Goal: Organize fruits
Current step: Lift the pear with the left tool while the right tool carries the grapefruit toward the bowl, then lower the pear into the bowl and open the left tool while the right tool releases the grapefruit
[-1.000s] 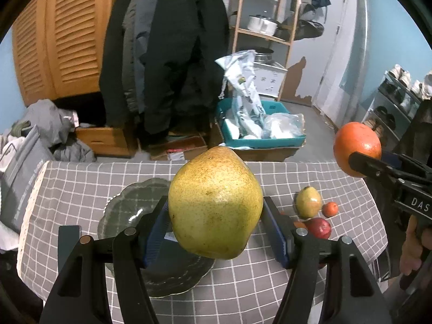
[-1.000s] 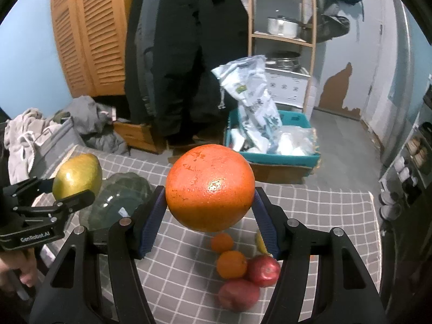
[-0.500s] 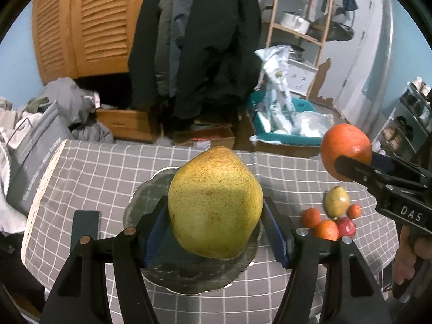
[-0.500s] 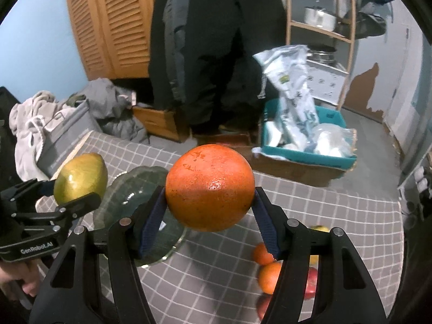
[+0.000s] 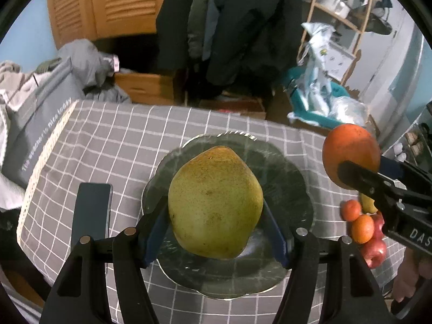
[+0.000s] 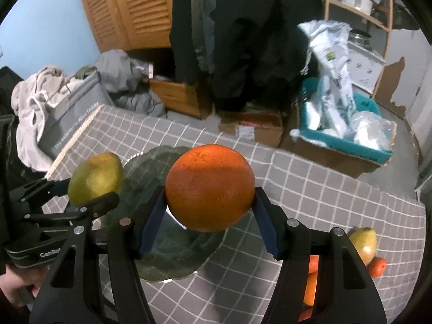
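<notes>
My left gripper [image 5: 216,210] is shut on a large yellow-green pear [image 5: 216,202] and holds it above the dark green scalloped plate [image 5: 286,183]. My right gripper [image 6: 209,205] is shut on a big orange [image 6: 209,187] and holds it over the plate's right part [image 6: 151,172]. In the left wrist view the orange [image 5: 351,151] hangs right of the plate. In the right wrist view the pear [image 6: 94,178] is at the left. Several loose fruits lie on the checked cloth to the right: a small pear [image 6: 363,243], small oranges [image 5: 361,224] and a red apple [image 5: 375,251].
A dark phone [image 5: 91,213] lies on the cloth left of the plate. The table's far edge drops to a cluttered floor with a teal bin [image 6: 351,135], cardboard boxes and clothes. A grey bag [image 5: 35,113] sits at the table's left end.
Both grippers have moved left and forward with their fruit. The pear now hangs over the plate's middle, and the orange has come over the plate's right side.
</notes>
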`<state>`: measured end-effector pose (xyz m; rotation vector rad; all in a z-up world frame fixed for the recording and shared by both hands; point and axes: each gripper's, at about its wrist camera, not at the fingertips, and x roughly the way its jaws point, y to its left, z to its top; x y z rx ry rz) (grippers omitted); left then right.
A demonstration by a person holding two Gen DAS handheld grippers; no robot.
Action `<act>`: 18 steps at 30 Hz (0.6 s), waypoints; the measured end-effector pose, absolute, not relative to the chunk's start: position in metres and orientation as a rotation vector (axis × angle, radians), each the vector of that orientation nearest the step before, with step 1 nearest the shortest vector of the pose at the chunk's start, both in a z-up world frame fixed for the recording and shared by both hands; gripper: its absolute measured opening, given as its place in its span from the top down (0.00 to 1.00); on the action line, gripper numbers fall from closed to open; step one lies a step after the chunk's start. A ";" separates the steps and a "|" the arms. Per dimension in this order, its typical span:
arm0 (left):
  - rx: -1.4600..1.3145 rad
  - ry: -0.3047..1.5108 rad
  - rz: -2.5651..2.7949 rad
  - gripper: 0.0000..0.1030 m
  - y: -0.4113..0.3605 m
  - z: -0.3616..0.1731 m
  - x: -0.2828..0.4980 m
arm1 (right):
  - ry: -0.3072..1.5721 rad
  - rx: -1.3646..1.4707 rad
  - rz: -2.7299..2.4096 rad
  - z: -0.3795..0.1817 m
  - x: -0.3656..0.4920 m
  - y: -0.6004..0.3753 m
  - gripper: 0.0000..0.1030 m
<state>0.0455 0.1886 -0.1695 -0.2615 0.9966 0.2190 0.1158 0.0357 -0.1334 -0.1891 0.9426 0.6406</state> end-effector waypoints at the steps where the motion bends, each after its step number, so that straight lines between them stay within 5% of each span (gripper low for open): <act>1: -0.265 1.010 0.222 0.34 0.191 -0.175 0.047 | 0.954 -0.189 0.645 -0.138 0.117 0.039 0.38; 18: -0.341 1.192 0.261 0.34 0.211 -0.244 0.060 | 1.098 -0.221 0.677 -0.200 0.124 0.072 0.38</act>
